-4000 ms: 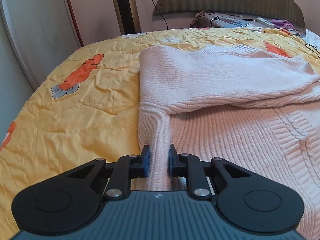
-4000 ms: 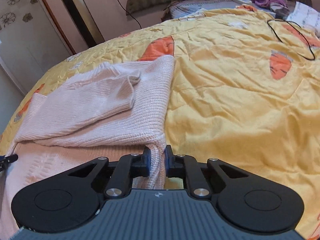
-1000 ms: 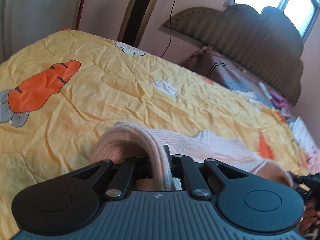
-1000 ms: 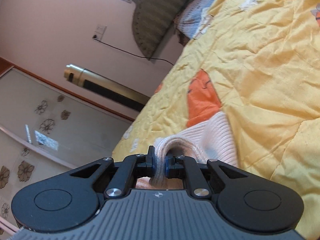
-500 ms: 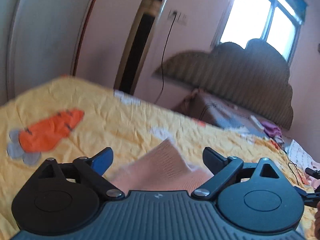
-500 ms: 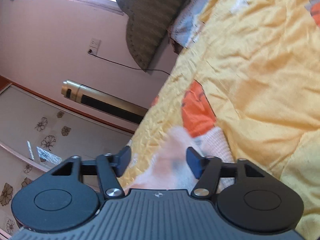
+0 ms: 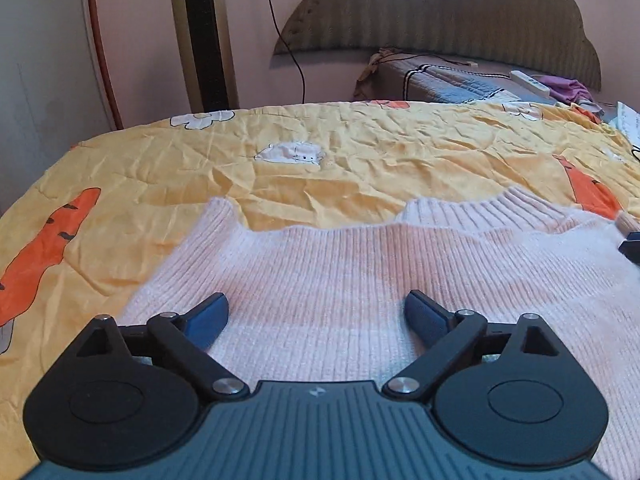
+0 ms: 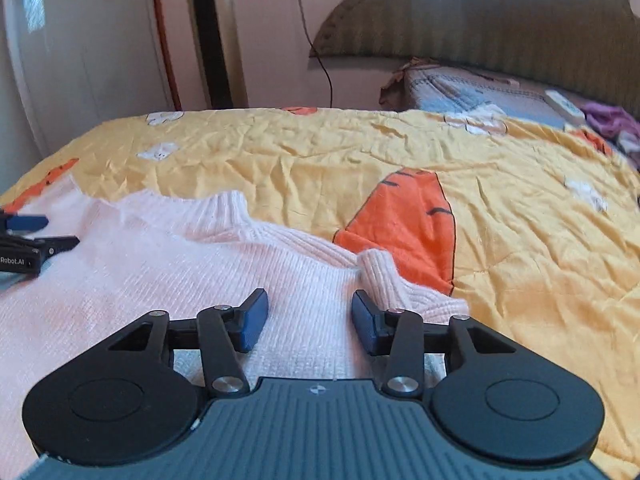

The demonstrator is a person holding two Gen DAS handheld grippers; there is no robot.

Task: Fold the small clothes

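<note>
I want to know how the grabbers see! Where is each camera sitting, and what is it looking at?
Left wrist: sits on the left gripper, looking forward over the pink sweater toward the headboard; its own open fingers show.
Right wrist: sits on the right gripper, looking over the sweater's right edge and the carrot quilt; its open fingers show.
Shared: sweater, quilt and headboard; each also glimpses the other gripper.

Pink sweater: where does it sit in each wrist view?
Left wrist: pink sweater fills centre and right, under the open left tongs.
Right wrist: lower left, under the open right tongs.
Shared landmark: scalloped headboard, top right in both.
</note>
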